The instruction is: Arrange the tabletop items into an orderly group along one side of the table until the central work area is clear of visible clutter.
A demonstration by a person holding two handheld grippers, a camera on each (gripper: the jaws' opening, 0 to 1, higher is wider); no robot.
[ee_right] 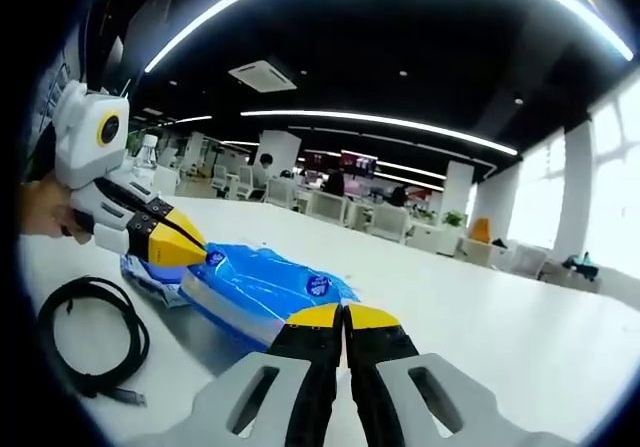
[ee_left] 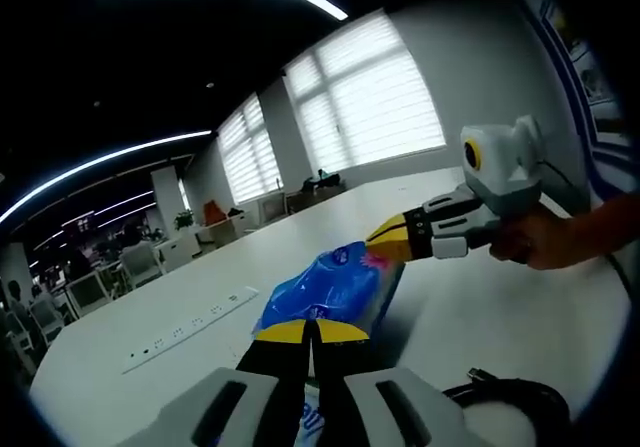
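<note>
Blue packet (ee_left: 330, 292) pinched at opposite ends by both hand-held grippers.

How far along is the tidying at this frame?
Early to middle. In hand: both grippers, left and right, are shut on opposite ends of the blue packet, which lies on the white table. Left: the coiled black cable lies loose beside it. No finished grouping is visible.

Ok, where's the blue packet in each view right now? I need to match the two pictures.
Left gripper view: the blue packet lies centre, just beyond the left gripper, whose tips are pinched on its near edge.
Right gripper view: the blue packet lies centre-left, its near edge held at the right gripper.
Shared landmark: the coiled black cable on the white table.
</note>
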